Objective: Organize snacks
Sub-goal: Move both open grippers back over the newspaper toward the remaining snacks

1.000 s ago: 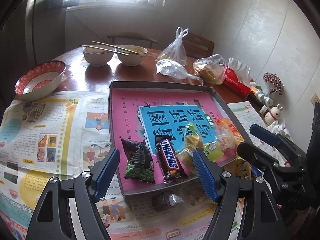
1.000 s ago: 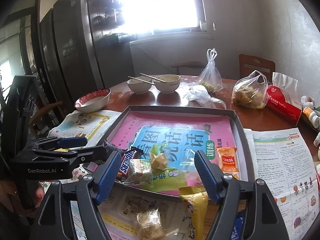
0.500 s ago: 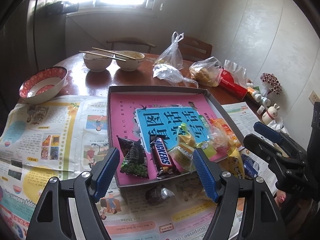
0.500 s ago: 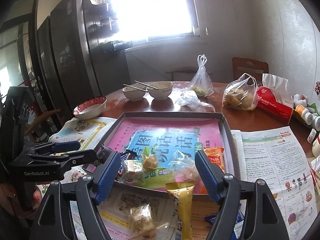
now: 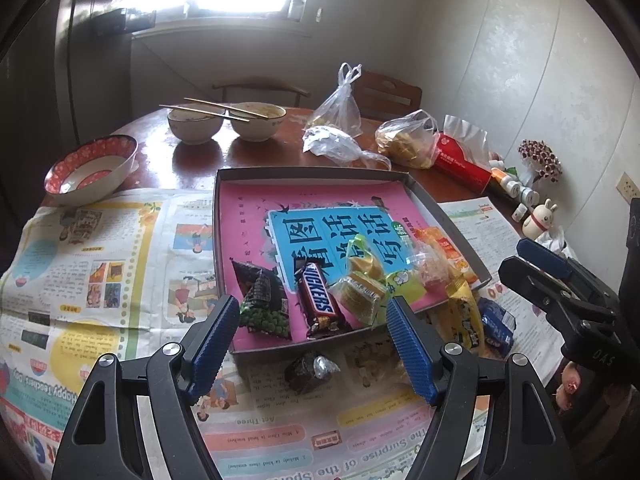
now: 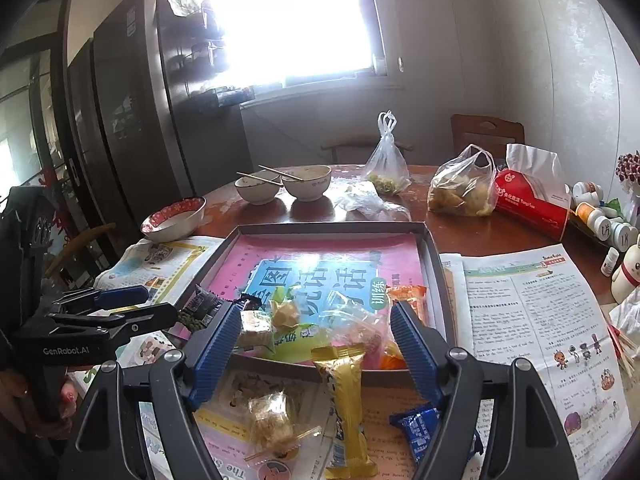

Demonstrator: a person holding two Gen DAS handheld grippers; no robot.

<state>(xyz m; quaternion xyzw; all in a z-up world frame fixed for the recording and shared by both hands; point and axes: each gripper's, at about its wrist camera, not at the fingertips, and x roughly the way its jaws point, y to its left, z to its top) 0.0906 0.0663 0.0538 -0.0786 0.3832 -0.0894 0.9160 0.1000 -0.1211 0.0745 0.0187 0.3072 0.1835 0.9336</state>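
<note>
The snacks sit bunched in the near end of a shallow grey tray (image 5: 308, 171) lined with a pink and blue printed sheet: a dark bag of green peas (image 5: 265, 304), a Snickers bar (image 5: 319, 301), a pale wafer pack (image 5: 357, 295), a yellow-wrapped candy (image 5: 366, 258), a clear crinkled packet (image 5: 427, 268) and an orange packet (image 5: 442, 246) against the right wall. Four more lie outside on the newspaper (image 5: 100, 256) — a dark foil-wrapped sweet (image 5: 310, 368) just in front of the tray's near rim, a long gold bar (image 6: 344, 396) leaning on that rim, a blue packet (image 6: 420, 428) beside it, and a clear-wrapped brittle piece (image 6: 272, 422).

The left gripper (image 5: 312, 344) hangs above the near rim with its blue fingers wide apart, holding nothing; the foil sweet lies between and below them. The right gripper (image 6: 316, 352) likewise has its fingers spread and empty, over the gold bar and the brittle piece.

Behind the tray, on the round brown wooden table (image 5: 192, 160): two white bowls (image 5: 258, 120) with chopsticks (image 5: 208, 109) laid across them, one red-patterned bowl (image 5: 90, 168), three plastic bags — one knotted and upright (image 5: 338, 108), one crumpled flat (image 5: 336, 146), one full of yellowish food (image 5: 408, 140) — and a red tissue pack (image 5: 462, 162). A rabbit figurine (image 5: 538, 220) and small bottles stand at the right edge. A bright window (image 6: 296, 20), a dark fridge (image 6: 132, 112) and a wooden chair (image 6: 486, 134) ring the table.
</note>
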